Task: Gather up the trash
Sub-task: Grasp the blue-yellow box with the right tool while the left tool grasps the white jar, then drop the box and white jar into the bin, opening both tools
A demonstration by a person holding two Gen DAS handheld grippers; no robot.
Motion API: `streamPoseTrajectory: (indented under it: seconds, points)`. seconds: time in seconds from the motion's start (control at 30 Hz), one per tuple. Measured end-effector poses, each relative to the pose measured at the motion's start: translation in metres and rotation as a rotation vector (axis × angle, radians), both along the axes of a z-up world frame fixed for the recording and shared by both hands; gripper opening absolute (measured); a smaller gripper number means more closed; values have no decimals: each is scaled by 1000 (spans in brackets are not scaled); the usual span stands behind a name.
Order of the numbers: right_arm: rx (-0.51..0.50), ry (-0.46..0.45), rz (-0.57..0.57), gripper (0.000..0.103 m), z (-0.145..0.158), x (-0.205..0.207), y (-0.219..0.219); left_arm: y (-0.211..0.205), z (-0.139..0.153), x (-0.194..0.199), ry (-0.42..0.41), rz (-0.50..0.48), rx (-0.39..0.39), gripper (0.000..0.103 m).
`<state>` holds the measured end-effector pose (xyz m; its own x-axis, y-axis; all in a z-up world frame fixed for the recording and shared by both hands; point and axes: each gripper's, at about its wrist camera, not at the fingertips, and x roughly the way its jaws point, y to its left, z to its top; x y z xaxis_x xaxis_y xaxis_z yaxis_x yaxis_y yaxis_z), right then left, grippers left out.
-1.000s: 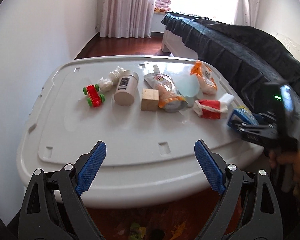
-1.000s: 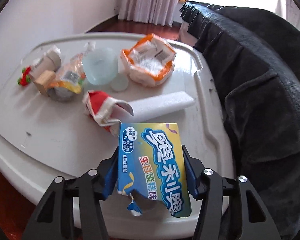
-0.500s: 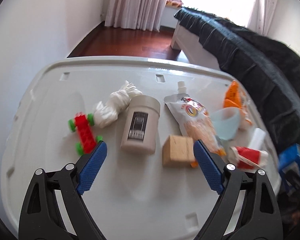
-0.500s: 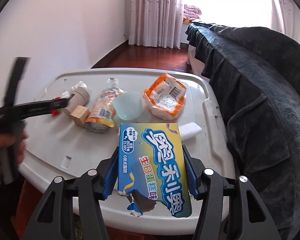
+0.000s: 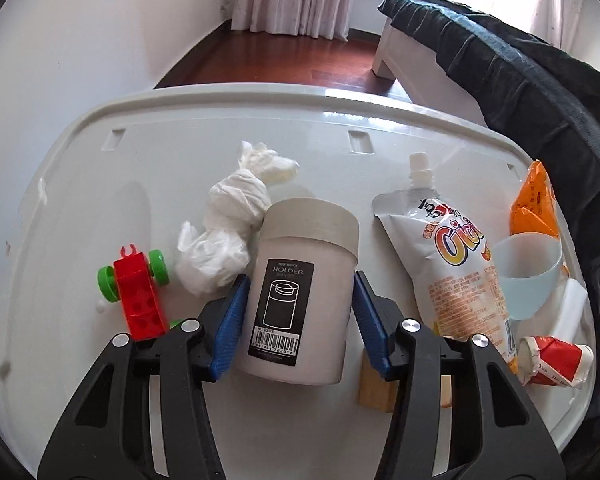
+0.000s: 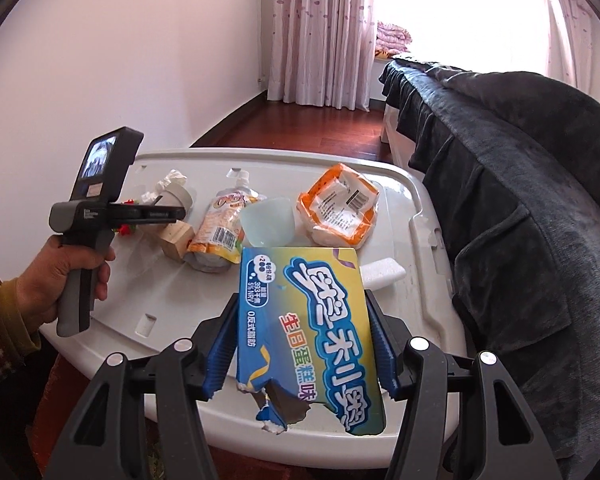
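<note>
While your left tool (image 5: 298,316) sits low over the counter (image 5: 100,184), its blue pads (image 5: 230,322) bracket the white toothpick holder jar (image 5: 300,292), one on each flank, touching or very nearly so; I cannot tell whether they are pressing yet. The jar lies on its side with its long axis running straight away from you, lid end far, label up, so the pads meet its curved sides squarely across the short way. A crumpled white tissue (image 5: 230,220) rests against the jar's far-left shoulder, just beyond the left pad, and the red-and-green toy car (image 5: 138,292) sits further left. A wooden block (image 5: 374,380) hides partly under the right finger, with the spouted jelly pouch (image 5: 452,256) just beyond it.

Your right tool (image 6: 300,344) is closed on a torn blue-and-yellow snack box (image 6: 308,328), held off the counter's near edge, its long axis pointing forward.

The tissue, pouch and red wrapper (image 5: 556,364) look more like trash than the jar does. The tissue lies forward and left of your left tool, which is the nearer one.
</note>
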<state>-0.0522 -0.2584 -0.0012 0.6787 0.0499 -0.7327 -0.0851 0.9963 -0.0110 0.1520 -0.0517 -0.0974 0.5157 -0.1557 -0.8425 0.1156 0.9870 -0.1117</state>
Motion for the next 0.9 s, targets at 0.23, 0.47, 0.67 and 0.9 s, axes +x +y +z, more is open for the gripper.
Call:
streamPoseTrajectory:
  seconds: [0.23, 0.47, 0.67, 0.9]
  points:
    - [5, -15, 13, 57, 5, -2, 3, 19, 22, -36, -45, -2, -1, 50]
    - [17, -49, 33, 57, 20, -15, 18, 46, 71, -107, -112, -5, -18, 50]
    - [79, -12, 56, 57, 9, -57, 46, 52, 77, -201, -124, -70, 1, 50]
    - [94, 214, 102, 57, -60, -120, 85, 54, 30, -294, 12, -165, 3, 50]
